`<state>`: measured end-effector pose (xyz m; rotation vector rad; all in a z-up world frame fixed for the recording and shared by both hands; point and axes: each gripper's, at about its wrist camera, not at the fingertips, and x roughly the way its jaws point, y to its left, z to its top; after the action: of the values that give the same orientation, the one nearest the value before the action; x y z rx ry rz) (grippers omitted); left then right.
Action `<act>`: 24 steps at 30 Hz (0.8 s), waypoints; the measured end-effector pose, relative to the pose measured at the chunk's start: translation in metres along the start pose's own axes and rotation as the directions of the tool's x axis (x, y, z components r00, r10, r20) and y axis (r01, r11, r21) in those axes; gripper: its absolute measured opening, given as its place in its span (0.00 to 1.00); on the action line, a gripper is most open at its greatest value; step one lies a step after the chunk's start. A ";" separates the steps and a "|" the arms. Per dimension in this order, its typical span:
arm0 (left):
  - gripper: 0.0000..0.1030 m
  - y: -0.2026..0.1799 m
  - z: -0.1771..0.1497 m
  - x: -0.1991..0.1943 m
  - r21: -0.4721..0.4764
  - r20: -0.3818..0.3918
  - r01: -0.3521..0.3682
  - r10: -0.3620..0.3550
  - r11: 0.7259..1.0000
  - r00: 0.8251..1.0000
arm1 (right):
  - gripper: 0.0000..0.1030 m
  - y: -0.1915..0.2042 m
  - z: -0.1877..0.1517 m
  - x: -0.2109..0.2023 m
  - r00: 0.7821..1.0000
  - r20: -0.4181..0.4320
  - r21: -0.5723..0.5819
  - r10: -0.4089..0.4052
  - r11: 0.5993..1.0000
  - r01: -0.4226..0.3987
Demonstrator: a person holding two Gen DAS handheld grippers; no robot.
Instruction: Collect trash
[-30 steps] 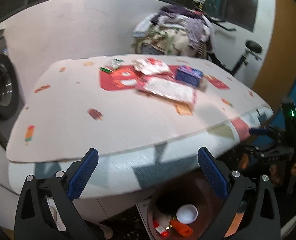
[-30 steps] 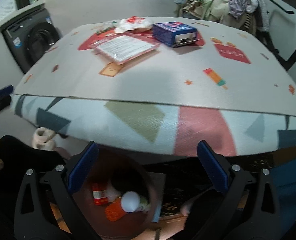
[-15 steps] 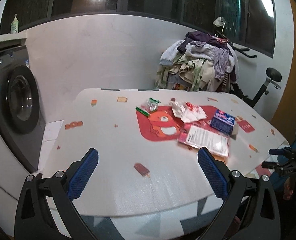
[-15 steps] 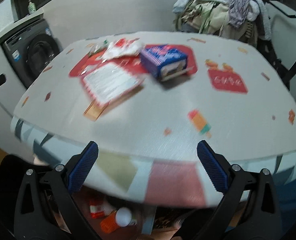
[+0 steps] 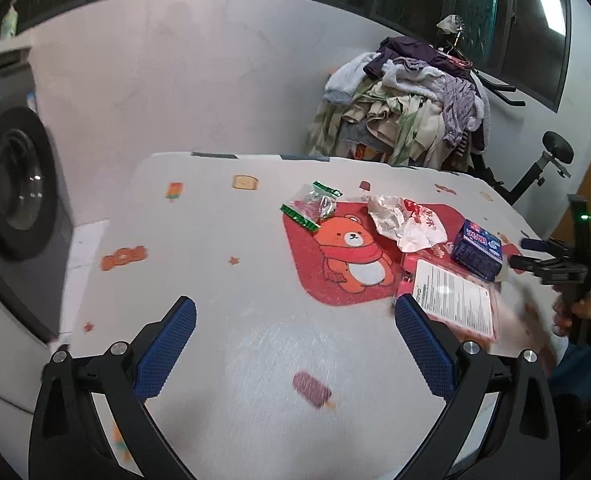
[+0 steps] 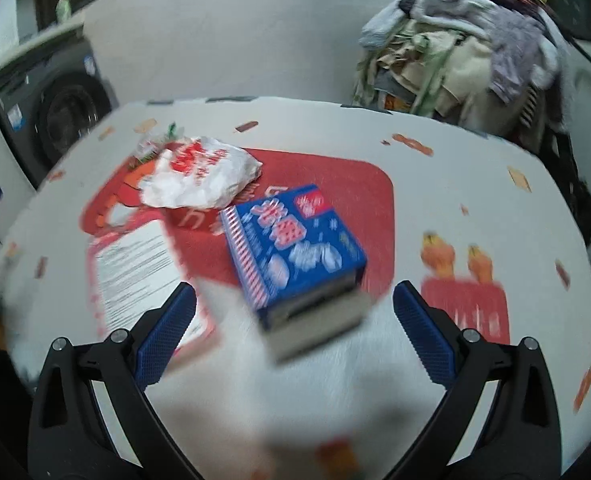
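Note:
Trash lies on a patterned table [image 5: 223,264]: a blue box [image 6: 295,248] [image 5: 477,249], a crumpled white-and-red wrapper [image 6: 199,176] [image 5: 403,220], a flat pink-edged packet with a white label [image 6: 135,268] [image 5: 451,296], and a small green-edged clear bag [image 5: 311,206]. My right gripper [image 6: 293,338] is open, just short of the blue box. My left gripper [image 5: 293,344] is open and empty above the table's near left part. The right gripper also shows in the left wrist view [image 5: 535,254].
A washing machine [image 5: 11,192] stands at the left of the table. A heap of clothes [image 5: 407,104] sits on a rack behind the table, beside an exercise bike [image 5: 551,160]. A white wall runs behind.
Both grippers rose from the bin below the table's edge and moved forward over the table. The right gripper has closed in on the blue box.

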<state>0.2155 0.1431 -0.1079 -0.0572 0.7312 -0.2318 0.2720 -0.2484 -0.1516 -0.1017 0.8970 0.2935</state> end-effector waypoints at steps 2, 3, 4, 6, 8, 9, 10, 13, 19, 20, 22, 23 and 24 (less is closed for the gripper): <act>0.94 -0.002 0.005 0.013 0.011 -0.010 0.011 -0.011 1.000 1.000 | 0.94 -0.001 0.010 0.022 1.000 -0.029 -0.025 -0.001 1.000 0.000; 0.94 -0.004 0.009 0.020 0.023 -0.015 0.019 -0.018 1.000 1.000 | 0.94 -0.002 0.013 0.031 0.999 -0.039 -0.028 0.002 1.000 -0.003; 0.94 -0.007 0.013 0.028 0.038 -0.022 0.028 -0.027 0.999 0.999 | 0.94 -0.004 0.017 0.042 0.998 -0.055 -0.028 0.019 0.999 -0.020; 0.94 -0.014 0.020 0.044 0.066 -0.040 0.050 -0.047 0.997 0.998 | 0.94 -0.006 0.020 0.056 0.996 -0.079 -0.021 0.048 0.999 -0.050; 0.94 -0.020 0.026 0.059 0.082 -0.060 0.066 -0.061 0.994 0.996 | 0.94 -0.003 0.021 0.068 0.993 -0.102 -0.030 0.064 0.997 -0.067; 0.94 -0.023 0.031 0.070 0.090 -0.075 0.074 -0.067 0.993 0.995 | 0.86 -0.001 0.020 0.069 0.993 -0.097 -0.039 0.070 0.996 -0.074; 0.94 -0.026 0.034 0.078 0.092 -0.084 0.081 -0.073 0.992 0.994 | 0.83 0.001 0.018 0.068 0.994 -0.074 -0.054 0.077 0.995 -0.081; 0.94 -0.035 0.047 0.105 0.128 -0.106 0.089 -0.076 0.988 0.991 | 0.83 0.002 0.016 0.060 0.997 -0.025 -0.051 0.078 0.996 -0.079; 0.87 -0.046 0.075 0.179 0.307 -0.172 0.028 0.026 0.951 0.985 | 0.83 -0.017 0.012 0.047 0.995 0.054 0.046 0.087 0.995 -0.089; 0.85 -0.043 0.081 0.192 0.305 -0.188 0.032 0.027 0.952 0.982 | 0.83 -0.018 0.012 0.047 0.995 0.058 0.050 0.087 0.995 -0.090; 0.79 -0.037 0.090 0.210 0.283 -0.208 0.030 0.031 0.959 0.978 | 0.83 -0.019 0.012 0.047 0.994 0.061 0.056 0.089 0.994 -0.093; 0.78 -0.034 0.094 0.220 0.269 -0.217 0.031 0.029 0.963 0.976 | 0.83 -0.019 0.012 0.048 0.994 0.060 0.057 0.090 0.994 -0.094; 0.75 -0.033 0.097 0.225 0.264 -0.222 0.034 0.026 0.964 0.975 | 0.83 -0.019 0.013 0.048 0.994 0.059 0.056 0.093 0.994 -0.096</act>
<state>0.4357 0.0566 -0.1788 0.2275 0.9181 -0.3426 0.3155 -0.2543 -0.1822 0.0042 0.8549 0.3562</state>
